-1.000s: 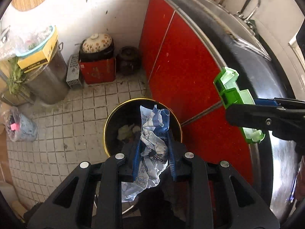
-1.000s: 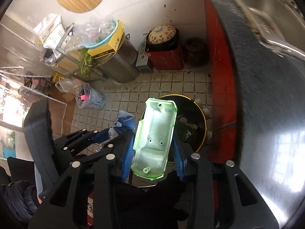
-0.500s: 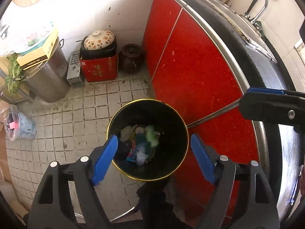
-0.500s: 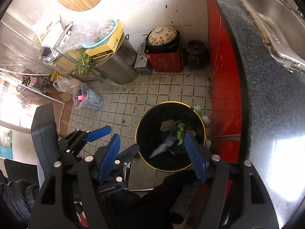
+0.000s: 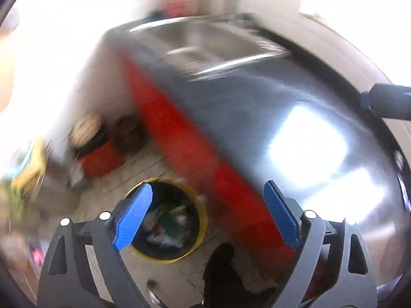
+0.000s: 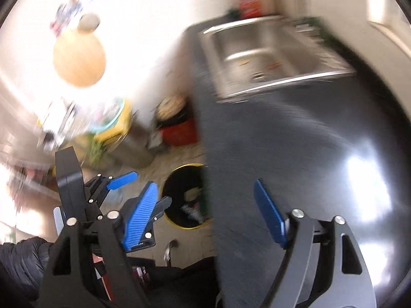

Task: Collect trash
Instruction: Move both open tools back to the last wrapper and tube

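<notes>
A black trash bin with a yellow rim (image 5: 203,220) stands on the tiled floor beside the red cabinet; crumpled wrappers and green scraps lie in it (image 5: 167,223). It also shows in the right wrist view (image 6: 179,179), partly hidden behind the counter edge. My left gripper (image 5: 208,214) is open and empty above the bin and cabinet front. My right gripper (image 6: 205,213) is open and empty over the counter's edge. The left gripper also shows in the right wrist view (image 6: 138,187), open. Both views are blurred by motion.
A dark counter (image 6: 295,154) with a steel sink (image 6: 269,48) fills the right side. Red cabinet doors (image 5: 179,138) run below it. A red box with a patterned pot (image 5: 97,154), a steel drum and cluttered shelves (image 6: 108,125) stand by the white wall.
A second ago the left gripper held a crumpled wrapper and the right a green plastic piece; both were let go into the bin. Both grippers have since swung upward toward the counter and sink.
</notes>
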The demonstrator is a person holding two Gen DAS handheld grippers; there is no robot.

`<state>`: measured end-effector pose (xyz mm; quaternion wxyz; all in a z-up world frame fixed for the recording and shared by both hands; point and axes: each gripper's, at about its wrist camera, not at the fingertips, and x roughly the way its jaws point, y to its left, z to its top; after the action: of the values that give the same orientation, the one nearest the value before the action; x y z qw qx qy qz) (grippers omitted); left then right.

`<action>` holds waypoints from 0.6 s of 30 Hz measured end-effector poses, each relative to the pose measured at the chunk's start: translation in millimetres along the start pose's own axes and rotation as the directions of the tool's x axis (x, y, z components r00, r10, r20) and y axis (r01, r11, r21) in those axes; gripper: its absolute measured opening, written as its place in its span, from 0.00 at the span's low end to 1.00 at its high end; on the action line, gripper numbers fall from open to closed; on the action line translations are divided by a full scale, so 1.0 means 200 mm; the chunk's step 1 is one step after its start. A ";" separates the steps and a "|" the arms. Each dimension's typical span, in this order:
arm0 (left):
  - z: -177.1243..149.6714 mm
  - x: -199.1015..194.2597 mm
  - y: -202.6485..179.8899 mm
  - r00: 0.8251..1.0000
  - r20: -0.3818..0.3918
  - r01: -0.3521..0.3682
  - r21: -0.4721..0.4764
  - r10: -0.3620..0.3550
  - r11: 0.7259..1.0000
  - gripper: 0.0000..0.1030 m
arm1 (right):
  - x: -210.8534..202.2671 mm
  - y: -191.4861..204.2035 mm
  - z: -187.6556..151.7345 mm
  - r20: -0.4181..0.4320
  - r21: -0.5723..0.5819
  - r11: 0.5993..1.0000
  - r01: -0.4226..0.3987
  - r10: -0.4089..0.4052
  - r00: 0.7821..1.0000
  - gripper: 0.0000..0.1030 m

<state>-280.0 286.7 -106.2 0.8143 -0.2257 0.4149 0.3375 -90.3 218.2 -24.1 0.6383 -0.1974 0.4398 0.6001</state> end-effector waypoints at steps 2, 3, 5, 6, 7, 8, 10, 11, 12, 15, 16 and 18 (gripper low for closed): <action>0.07 -0.01 -0.28 0.996 0.001 0.094 0.109 -0.095 0.990 0.84 | -0.22 -0.18 -0.12 0.054 0.072 0.994 0.082 -0.085 0.995 0.76; 0.09 -0.01 -0.39 0.991 -0.003 0.133 0.152 -0.134 0.979 0.85 | -0.30 -0.24 -0.17 0.070 0.103 0.989 0.110 -0.117 0.991 0.77; 0.13 -0.01 -0.69 0.975 -0.025 0.220 0.263 -0.222 0.939 0.85 | -0.50 -0.42 -0.32 0.103 0.195 0.964 0.183 -0.206 0.973 0.77; 0.13 -0.01 -0.83 0.965 -0.041 0.257 0.317 -0.258 0.913 0.85 | -0.61 -0.50 -0.41 0.116 0.240 0.945 0.222 -0.254 0.960 0.78; 0.13 -0.02 -0.94 0.957 -0.054 0.284 0.357 -0.284 0.890 0.85 | -0.70 -0.58 -0.50 0.123 0.284 0.923 0.259 -0.303 0.945 0.80; 0.13 -0.03 -1.12 0.943 -0.076 0.326 0.418 -0.325 0.848 0.85 | -0.79 -0.64 -0.59 0.126 0.324 0.900 0.292 -0.346 0.930 0.80; 0.11 -0.07 -1.37 0.920 -0.113 0.379 0.503 -0.376 0.777 0.88 | -0.94 -0.76 -0.77 0.119 0.398 0.847 0.351 -0.428 0.896 0.82; 0.09 -0.09 -1.51 0.907 -0.136 0.404 0.548 -0.399 0.733 0.89 | -1.01 -0.81 -0.86 0.111 0.432 0.820 0.375 -0.461 0.880 0.82; 0.06 -0.10 -1.59 0.898 -0.156 0.420 0.578 -0.411 0.699 0.89 | -1.09 -0.86 -0.96 0.103 0.474 0.785 0.399 -0.500 0.860 0.82; -0.03 -0.14 -1.88 0.875 -0.210 0.453 0.671 -0.436 0.586 0.90 | -1.21 -0.95 -1.19 0.082 0.551 0.719 0.423 -0.551 0.831 0.82; -0.07 -0.16 -1.94 0.870 -0.225 0.461 0.691 -0.440 0.558 0.90 | -1.25 -0.98 -1.27 0.070 0.575 0.695 0.431 -0.567 0.821 0.82; -0.12 -0.17 -2.04 0.859 -0.255 0.477 0.712 -0.444 0.515 0.90 | -1.29 -1.01 -1.38 0.053 0.599 0.667 0.443 -0.585 0.809 0.82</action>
<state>-6.5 -13.7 -54.9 0.8831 0.0251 0.4580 -0.0987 38.6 -189.8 -21.7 0.8592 -0.0438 0.4404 0.2566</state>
